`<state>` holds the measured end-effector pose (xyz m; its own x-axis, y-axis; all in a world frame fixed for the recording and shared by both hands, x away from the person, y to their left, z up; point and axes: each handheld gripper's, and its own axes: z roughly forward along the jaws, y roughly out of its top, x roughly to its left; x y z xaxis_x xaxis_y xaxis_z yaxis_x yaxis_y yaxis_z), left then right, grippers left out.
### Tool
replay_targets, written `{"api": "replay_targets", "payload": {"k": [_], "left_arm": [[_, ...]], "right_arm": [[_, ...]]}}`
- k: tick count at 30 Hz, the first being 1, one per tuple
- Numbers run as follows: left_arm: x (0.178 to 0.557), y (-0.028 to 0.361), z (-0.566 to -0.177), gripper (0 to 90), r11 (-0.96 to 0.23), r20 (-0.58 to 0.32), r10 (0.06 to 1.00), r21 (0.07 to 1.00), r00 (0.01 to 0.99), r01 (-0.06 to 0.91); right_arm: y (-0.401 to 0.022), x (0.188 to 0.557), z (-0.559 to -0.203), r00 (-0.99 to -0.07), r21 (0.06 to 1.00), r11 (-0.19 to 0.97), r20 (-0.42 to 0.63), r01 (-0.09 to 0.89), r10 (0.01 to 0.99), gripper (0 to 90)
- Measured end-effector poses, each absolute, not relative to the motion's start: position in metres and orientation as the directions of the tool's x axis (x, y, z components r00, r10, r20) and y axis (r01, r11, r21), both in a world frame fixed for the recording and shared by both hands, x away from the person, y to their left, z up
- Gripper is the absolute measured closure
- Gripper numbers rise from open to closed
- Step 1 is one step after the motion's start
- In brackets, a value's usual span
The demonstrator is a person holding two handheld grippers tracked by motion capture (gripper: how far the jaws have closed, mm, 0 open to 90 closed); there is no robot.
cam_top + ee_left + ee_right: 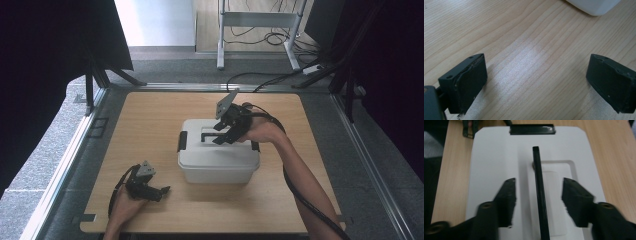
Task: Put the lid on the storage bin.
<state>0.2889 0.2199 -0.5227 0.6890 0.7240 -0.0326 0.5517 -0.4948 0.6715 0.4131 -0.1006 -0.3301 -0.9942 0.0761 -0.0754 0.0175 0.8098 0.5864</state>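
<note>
Straddling the thin black raised handle (539,192) of the white lidded plastic box (218,155), right gripper (538,195) jaws spread, bar lengthwise between them; left gripper (535,82) spread, idle on the wooden table (499,30).

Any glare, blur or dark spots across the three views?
High view: sharp but dim, both sides black behind curtains. Left gripper view: pale glare patch on the table, grain crisp. Right gripper view: soft, the right gripper blurred at its edges, white box lid nearly blown out.

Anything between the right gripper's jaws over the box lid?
Yes: the lid's black handle bar stands between the open jaws of the right gripper, per the right gripper view.
</note>
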Motion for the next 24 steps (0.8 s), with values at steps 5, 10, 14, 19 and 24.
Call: {"api": "replay_targets", "payload": {"k": [5, 10, 14, 19, 24], "left_arm": [[0.289, 0.220, -0.523, 3.4, -0.495, -0.033, 0.724, 0.671, 0.689, 0.553], [0.289, 0.220, -0.522, 3.5, -0.494, -0.034, 0.725, 0.670, 0.688, 0.554], [0.289, 0.220, -0.522, 3.5, -0.496, -0.032, 0.724, 0.671, 0.689, 0.552], [0.288, 0.220, -0.522, 3.5, -0.491, -0.036, 0.727, 0.672, 0.686, 0.555], [0.289, 0.220, -0.522, 3.6, -0.492, -0.034, 0.727, 0.672, 0.686, 0.554]], "right_arm": [[-0.116, 0.402, -0.326, -0.974, 0.639, 0.763, -0.093, 0.099, 0.204, 15.2], [-0.135, 0.393, -0.322, -0.950, 0.674, 0.717, -0.077, 0.175, 0.304, 13.0], [-0.150, 0.384, -0.318, -0.926, 0.695, 0.690, -0.091, 0.204, 0.365, 9.5], [-0.170, 0.373, -0.319, -0.898, 0.708, 0.664, -0.097, 0.240, 0.428, 5.4], [-0.195, 0.363, -0.322, -0.872, 0.725, 0.632, -0.091, 0.272, 0.480, 4.5]]}}
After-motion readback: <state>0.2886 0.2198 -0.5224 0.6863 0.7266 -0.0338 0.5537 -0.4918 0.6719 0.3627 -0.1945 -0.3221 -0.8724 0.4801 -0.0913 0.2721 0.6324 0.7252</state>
